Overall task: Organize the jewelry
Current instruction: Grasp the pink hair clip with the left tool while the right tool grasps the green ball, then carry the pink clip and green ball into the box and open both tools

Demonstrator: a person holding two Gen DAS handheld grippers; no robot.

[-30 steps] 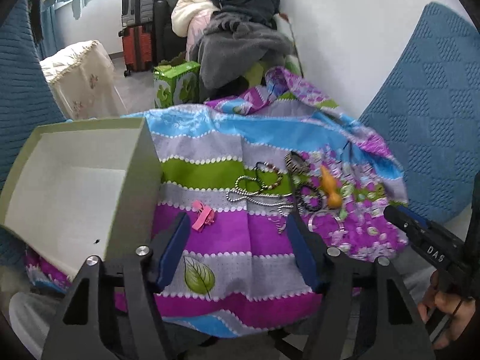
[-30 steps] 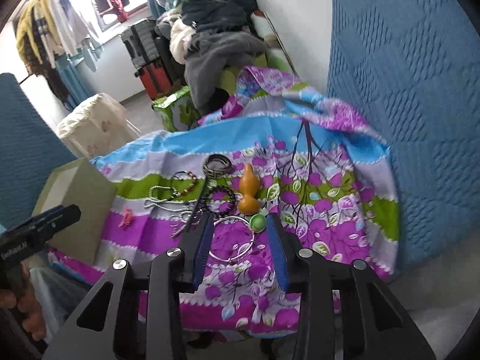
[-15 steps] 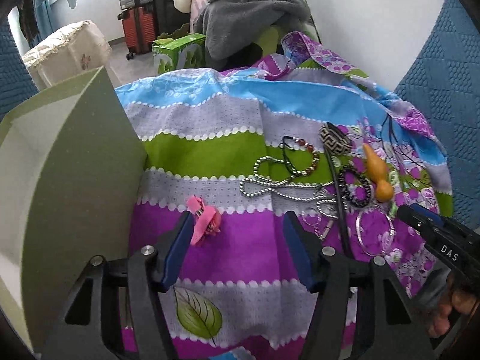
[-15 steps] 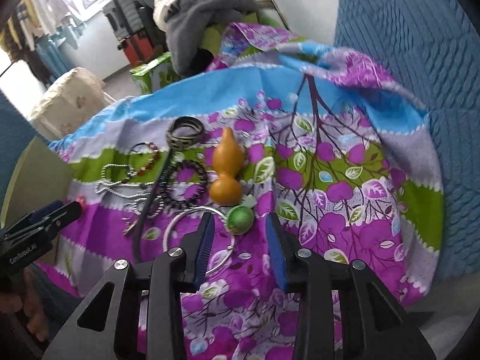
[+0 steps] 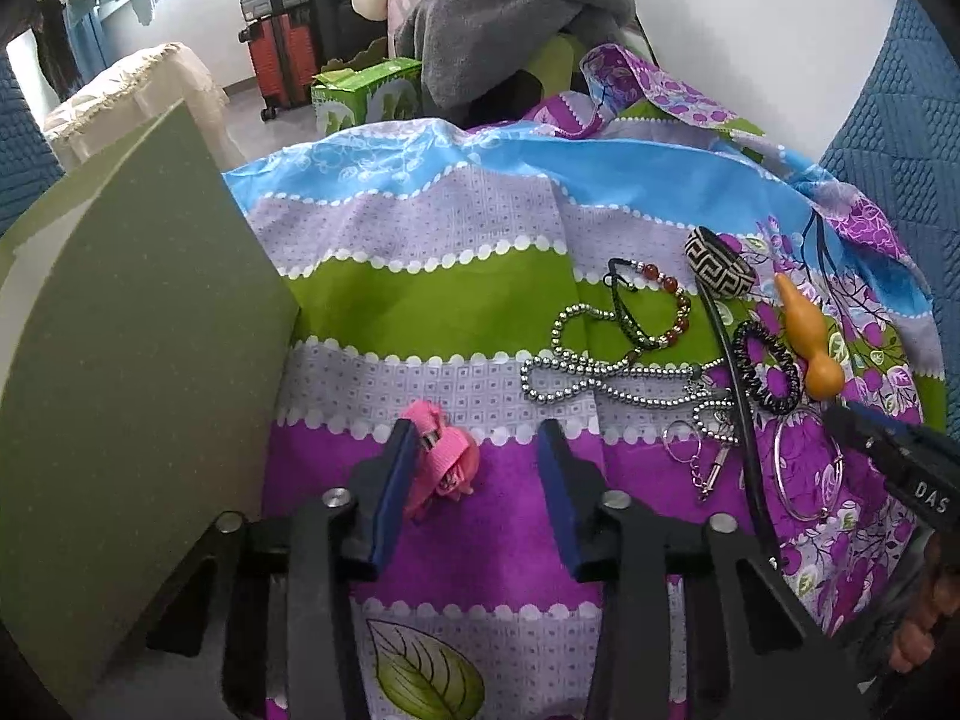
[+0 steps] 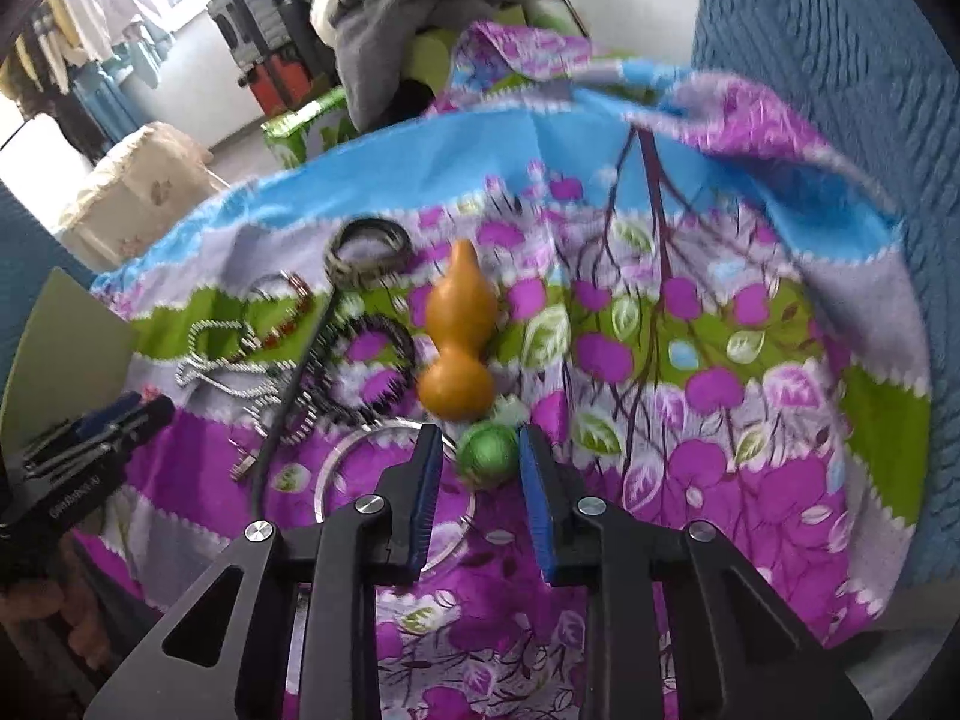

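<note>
Jewelry lies on a striped, flowered cloth [image 5: 456,312]. My left gripper [image 5: 477,438] is open, with a pink hair clip [image 5: 444,465] between its fingers, against the left one. My right gripper [image 6: 480,441] is open around a green bead [image 6: 487,455]. An orange gourd pendant [image 6: 459,339] lies just beyond the bead. A silver bead chain [image 5: 600,375], a red-bead bracelet [image 5: 660,312], a black patterned bangle [image 5: 720,270], a black coil band [image 5: 768,375] and a silver hoop [image 5: 807,468] lie to the right of the left gripper. The right gripper's tip [image 5: 888,450] shows at the left wrist view's right edge.
A green box [image 5: 132,372] stands at the cloth's left edge, close to my left gripper. Blue chair backs [image 6: 840,60] rise on the right. Clothes, suitcases [image 5: 282,54] and a green carton [image 5: 366,96] crowd the floor behind.
Both grippers have moved forward and down toward the cloth. The left one now straddles the pink clip, the right one now straddles the green bead.
</note>
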